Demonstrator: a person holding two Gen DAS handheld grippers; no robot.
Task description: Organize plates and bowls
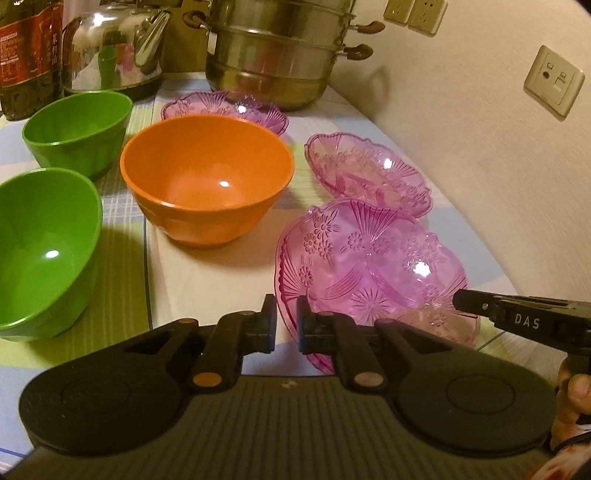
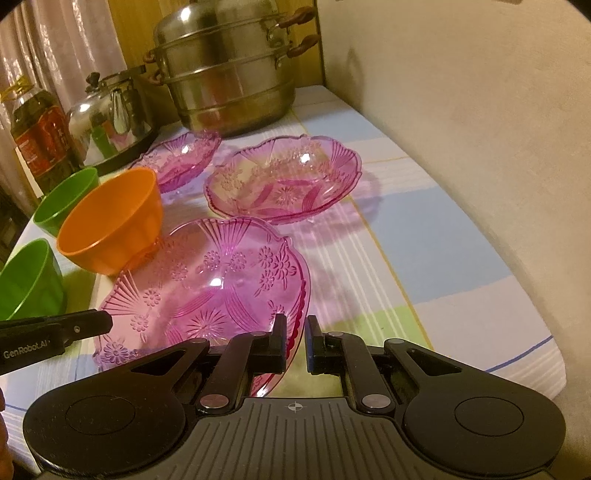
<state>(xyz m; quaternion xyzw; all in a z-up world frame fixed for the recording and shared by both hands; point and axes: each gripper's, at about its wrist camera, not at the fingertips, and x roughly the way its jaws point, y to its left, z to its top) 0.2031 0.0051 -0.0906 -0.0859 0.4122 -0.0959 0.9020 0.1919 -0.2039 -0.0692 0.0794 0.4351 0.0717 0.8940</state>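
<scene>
Both my grippers clamp the near plate.
Left gripper point(image 1: 286, 314) and right gripper point(image 2: 295, 334) pinch opposite rims of the pink patterned glass plate point(image 1: 369, 266).

This was a home kitchen. A tiered steel steamer pot point(image 1: 275, 55) stood at the back of the cloth-covered surface point(image 2: 424, 236); left of it sat a shiny kettle point(image 1: 114, 51) and an oil bottle point(image 1: 29, 55), right of it wall sockets point(image 1: 415, 13), and plastic bowls point(image 1: 207, 177) in front.

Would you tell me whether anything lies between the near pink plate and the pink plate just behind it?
Nothing visible does: only bare tablecloth separates the near pink plate from the second pink plate. The orange bowl stands left of that path.
</scene>
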